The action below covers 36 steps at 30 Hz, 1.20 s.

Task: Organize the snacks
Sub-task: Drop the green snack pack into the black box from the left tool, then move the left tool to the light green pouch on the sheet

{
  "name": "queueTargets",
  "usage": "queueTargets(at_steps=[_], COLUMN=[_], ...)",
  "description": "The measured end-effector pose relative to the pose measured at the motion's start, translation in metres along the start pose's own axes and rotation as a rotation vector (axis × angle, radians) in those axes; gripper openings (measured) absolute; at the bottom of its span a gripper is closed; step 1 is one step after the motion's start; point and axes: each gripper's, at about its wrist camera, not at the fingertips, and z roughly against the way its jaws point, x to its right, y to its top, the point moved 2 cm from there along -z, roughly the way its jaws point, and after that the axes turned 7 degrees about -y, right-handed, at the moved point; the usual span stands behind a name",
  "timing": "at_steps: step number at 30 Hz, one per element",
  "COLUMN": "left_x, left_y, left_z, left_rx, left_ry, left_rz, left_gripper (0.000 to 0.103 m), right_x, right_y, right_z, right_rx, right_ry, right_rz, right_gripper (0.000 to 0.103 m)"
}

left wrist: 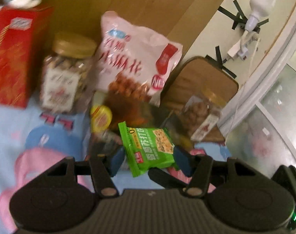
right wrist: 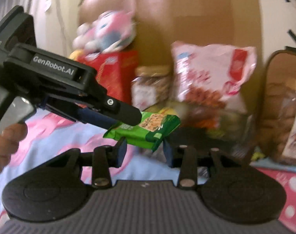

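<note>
A green cracker packet (left wrist: 148, 148) hangs in the air between the blue pads of my left gripper (left wrist: 149, 160), which is shut on its two long sides. In the right wrist view the left gripper (right wrist: 124, 121) reaches in from the left with the same packet (right wrist: 148, 128). The packet's near end sits between the pads of my right gripper (right wrist: 145, 152), and both pads touch it. One black finger of the right gripper (left wrist: 163, 176) shows under the packet in the left wrist view.
Snacks stand in a row against a cardboard box (left wrist: 148, 5): a red box (left wrist: 11, 54), a gold-lidded jar (left wrist: 66, 72), a pink-white bag (left wrist: 132, 62), a second jar (left wrist: 202, 115). A plush toy (right wrist: 107, 33) tops the red box. A hand (right wrist: 3, 142) holds the left gripper over a blue-pink sheet (left wrist: 11, 120).
</note>
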Motion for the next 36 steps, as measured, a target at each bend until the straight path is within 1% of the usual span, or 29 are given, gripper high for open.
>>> queueTargets(at_steps=[2,5,7,8,9,13,15,16,17,19,22,25,26,28,30,32,33,34,36], left_x=[-0.001,-0.008,-0.014,-0.017,-0.018,-0.017,-0.014,-0.012,-0.010,-0.005,-0.003,-0.010,-0.015,-0.025,-0.036,-0.046,-0.050,-0.054,-0.062], left_y=[0.015,0.028,0.032,0.032,0.032,0.025,0.018,0.012,0.005,-0.013,-0.041,-0.067,-0.075,-0.089,-0.101,-0.113,-0.119,-0.123,-0.132], left_z=[-0.022,-0.049,-0.056,-0.056,-0.053,-0.036,-0.025,-0.017,-0.009,0.007,0.032,0.059,0.068,0.087,0.106,0.123,0.130,0.134,0.141], left_rx=[0.005,0.008,0.016,0.019,0.025,0.042,0.039,0.032,0.025,0.013,-0.003,-0.006,-0.005,0.001,0.015,0.024,0.027,0.026,0.019], left_ry=[0.015,0.092,0.138,0.140,0.125,0.103,0.083,0.074,0.065,0.049,0.025,0.028,0.033,0.055,0.074,0.093,0.108,0.121,0.137], left_rz=[0.009,0.007,0.017,0.030,0.039,0.027,0.020,0.016,0.010,-0.008,-0.025,-0.014,-0.004,0.024,0.054,0.083,0.093,0.101,0.119], left_gripper=[0.058,0.060,0.060,0.060,0.060,0.060,0.060,0.060,0.060,0.060,0.060,0.060,0.060,0.060,0.060,0.067,0.068,0.068,0.068], right_x=[0.016,0.036,0.048,0.053,0.058,0.069,0.072,0.072,0.070,0.065,0.051,0.030,0.022,-0.001,-0.028,-0.052,-0.063,-0.074,-0.089], right_y=[0.009,0.015,0.014,0.012,0.010,-0.001,-0.009,-0.014,-0.017,-0.027,-0.039,-0.056,-0.061,-0.070,-0.076,-0.080,-0.082,-0.085,-0.091], right_z=[-0.012,-0.032,-0.043,-0.043,-0.040,-0.015,-0.003,0.009,0.017,0.035,0.060,0.075,0.076,0.081,0.085,0.086,0.085,0.084,0.077], right_rx=[0.005,0.004,-0.015,-0.018,-0.011,0.020,0.008,0.028,0.018,0.001,-0.029,-0.108,-0.126,-0.161,-0.174,-0.189,-0.200,-0.211,-0.241], right_ry=[-0.038,-0.107,-0.143,-0.150,-0.152,-0.146,-0.121,-0.105,-0.088,-0.032,0.021,0.132,0.149,0.194,0.240,0.278,0.299,0.313,0.314], right_rz=[-0.021,-0.050,-0.073,-0.092,-0.114,-0.190,-0.244,-0.262,-0.273,-0.297,-0.261,-0.261,-0.251,-0.202,-0.123,-0.062,-0.034,-0.002,0.049], right_gripper=[0.043,0.046,0.048,0.048,0.048,0.048,0.049,0.048,0.049,0.049,0.049,0.053,0.053,0.053,0.053,0.053,0.053,0.053,0.053])
